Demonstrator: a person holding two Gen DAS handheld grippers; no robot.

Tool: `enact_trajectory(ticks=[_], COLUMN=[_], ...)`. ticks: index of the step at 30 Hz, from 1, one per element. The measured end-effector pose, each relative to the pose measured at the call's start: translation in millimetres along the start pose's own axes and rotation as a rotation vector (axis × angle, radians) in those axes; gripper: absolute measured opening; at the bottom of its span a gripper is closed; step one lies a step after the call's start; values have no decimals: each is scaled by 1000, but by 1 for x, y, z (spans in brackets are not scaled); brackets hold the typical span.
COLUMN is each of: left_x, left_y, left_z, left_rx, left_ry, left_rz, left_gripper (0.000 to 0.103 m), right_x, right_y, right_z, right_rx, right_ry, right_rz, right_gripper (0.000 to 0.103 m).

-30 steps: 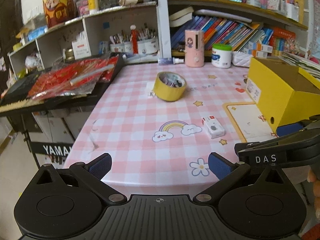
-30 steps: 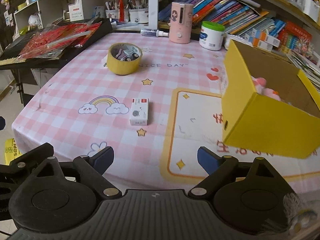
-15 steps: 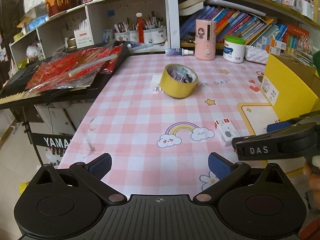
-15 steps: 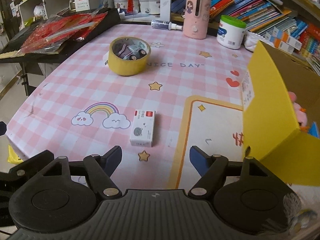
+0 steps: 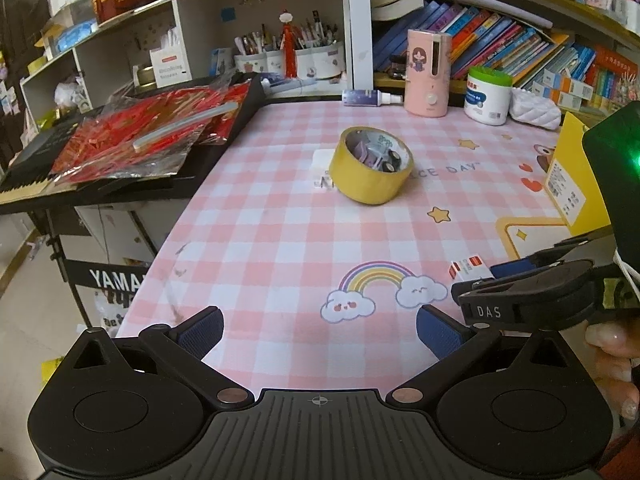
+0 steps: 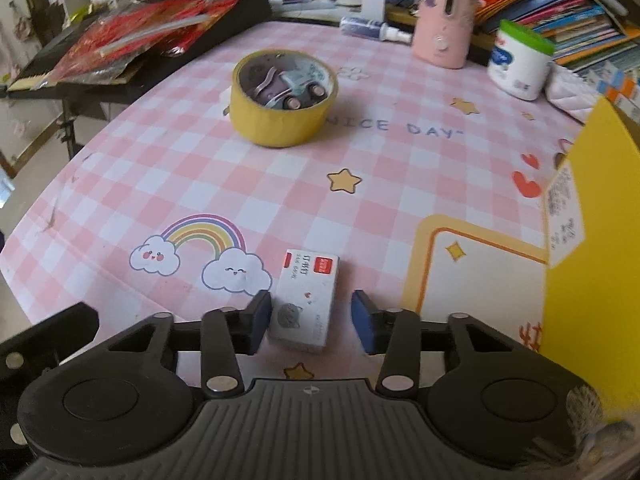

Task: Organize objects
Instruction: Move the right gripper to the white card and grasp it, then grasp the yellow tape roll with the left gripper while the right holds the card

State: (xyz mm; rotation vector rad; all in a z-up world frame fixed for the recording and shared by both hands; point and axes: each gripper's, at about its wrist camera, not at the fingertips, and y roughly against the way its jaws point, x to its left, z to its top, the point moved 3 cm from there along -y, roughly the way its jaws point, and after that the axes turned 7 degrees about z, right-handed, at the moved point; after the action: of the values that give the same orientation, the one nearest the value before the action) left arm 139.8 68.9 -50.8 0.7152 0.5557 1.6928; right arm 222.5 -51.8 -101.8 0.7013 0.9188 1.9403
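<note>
A small white box (image 6: 306, 300) with a red label lies flat on the pink checked tablecloth (image 6: 360, 184), beside the rainbow print. My right gripper (image 6: 310, 316) straddles it and its jaws are closing. The left pad sits against the box's side, while a gap still shows at the right pad. In the left wrist view the same box (image 5: 468, 266) peeks out past the right gripper (image 5: 480, 284). My left gripper (image 5: 318, 330) hovers open over bare cloth, holding nothing. Further back stands a yellow tape roll (image 6: 282, 100) with small items inside. An open yellow cardboard box (image 6: 592, 240) stands at the right.
A pink dispenser (image 6: 444, 12), a green-lidded white jar (image 6: 518, 60) and a spray bottle (image 6: 368, 28) line the table's back. A black keyboard with red packets (image 5: 140, 140) adjoins the table's left side. Bookshelves rise behind. The table's near-left edge drops to the floor.
My right gripper came down and forward over the small white box, and its jaws narrowed from wide to close around it. My left gripper shifted sideways, staying open.
</note>
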Motion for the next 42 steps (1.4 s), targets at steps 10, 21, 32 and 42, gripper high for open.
enact_trajectory(ticks=[10,21,32,42], left_x=[-13,-50,-92,-99], left_y=[-18,-67,-119,-148], left_z=[24,76,97,112], left_rx=[-22,-104,-112,-88], left_ry=[-32,-137,-287,-292], left_rz=[-4,-13,46,53], left_gripper=[103,103,102,92], right_x=[-28,-61,-79,-87], right_y=[13,50,53,50], right_z=[21,45,53,52], right_rx=[-73,-221,-247,-233], right_ry=[-48,-117,-117,-123], right_rz=[6,-15,-25,-31], right_gripper=[28,28,28,28])
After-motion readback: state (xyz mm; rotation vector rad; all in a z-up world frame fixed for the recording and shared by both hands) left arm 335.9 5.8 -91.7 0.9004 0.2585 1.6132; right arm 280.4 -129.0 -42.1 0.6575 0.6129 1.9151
